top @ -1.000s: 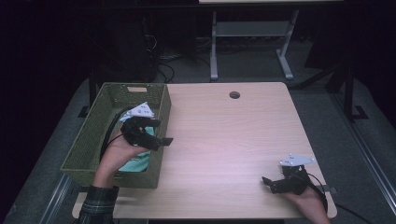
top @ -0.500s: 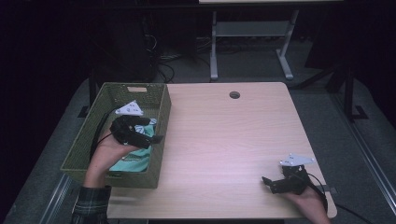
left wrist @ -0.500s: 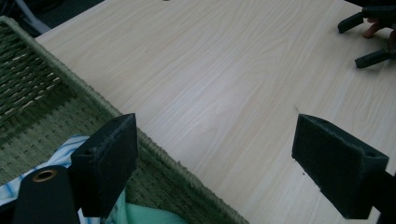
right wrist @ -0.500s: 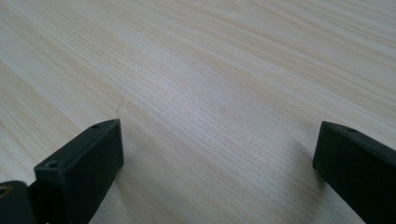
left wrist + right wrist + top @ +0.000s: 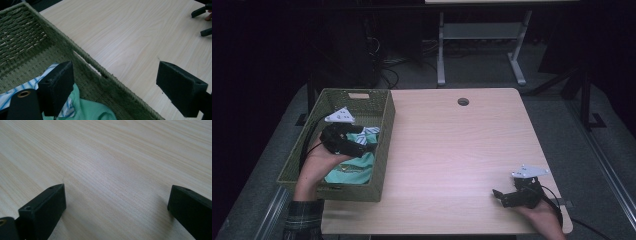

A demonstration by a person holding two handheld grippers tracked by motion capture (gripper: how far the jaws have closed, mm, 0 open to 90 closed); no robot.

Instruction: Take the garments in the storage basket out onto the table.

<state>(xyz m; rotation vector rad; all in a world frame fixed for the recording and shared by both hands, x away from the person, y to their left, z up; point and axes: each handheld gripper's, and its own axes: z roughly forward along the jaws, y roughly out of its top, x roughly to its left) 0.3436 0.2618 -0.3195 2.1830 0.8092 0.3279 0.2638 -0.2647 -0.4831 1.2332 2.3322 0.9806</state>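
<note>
Over basket | left gripper wide, hiding green cloth | right gripper wide

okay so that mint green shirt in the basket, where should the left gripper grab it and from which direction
Probably take the green shirt at a raised fold of its bunched fabric, coming straight down from above. It lies crumpled in the woven basket, whose tall walls block any sideways approach. The left gripper, jaws wide open, straddles the basket's near wall, so it should shift inward first; a striped cloth lies beside the shirt.
</note>
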